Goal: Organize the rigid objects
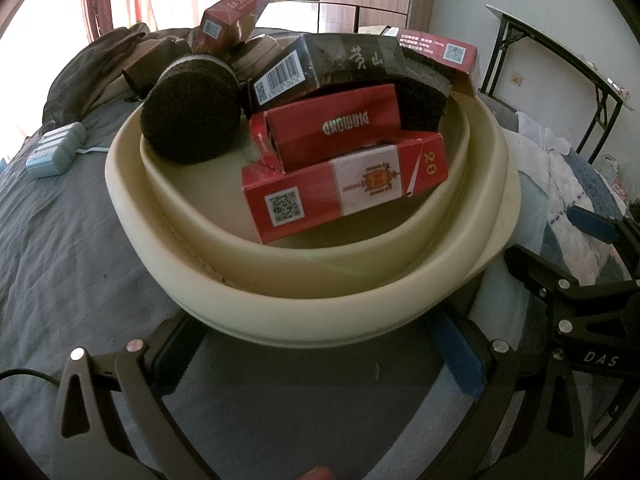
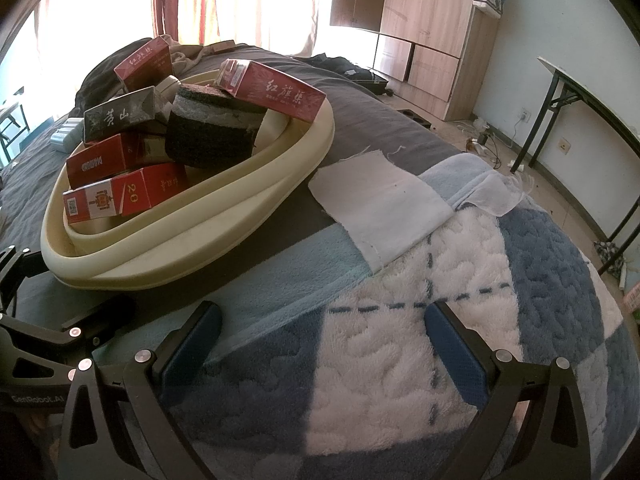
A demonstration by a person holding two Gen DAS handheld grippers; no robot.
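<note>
We are seeing the left gripper [image 1: 320,356] spread wide and holding nothing, its fingers sitting just short of the near rim of the cream basin [image 1: 304,312], which is resting on the grey bedsheet [image 1: 72,248] piled with cigarette packs [image 1: 344,184] and dark scrub sponges [image 1: 190,118]. The right gripper [image 2: 322,340] is likewise gaping empty, hovering over the blue-and-white blanket [image 2: 400,360] beside the basin (only this view is showing the white cloth [image 2: 380,204]; only the left is showing the pale blue case [image 1: 56,148]).
</note>
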